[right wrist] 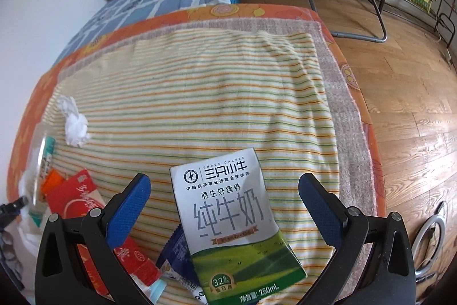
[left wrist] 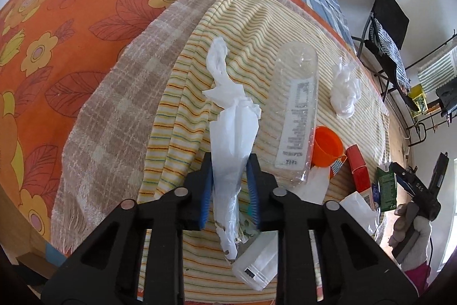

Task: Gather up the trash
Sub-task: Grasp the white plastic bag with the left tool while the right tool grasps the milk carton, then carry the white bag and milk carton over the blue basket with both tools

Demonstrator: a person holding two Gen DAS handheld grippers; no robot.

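On the striped blanket, left tool clamps one white wrapper; right tool gapes over one milk carton.

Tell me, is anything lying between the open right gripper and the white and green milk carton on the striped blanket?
Nothing visible does. The white and green milk carton lies on the striped blanket between the blue pads of the open right gripper, its top face uncovered.
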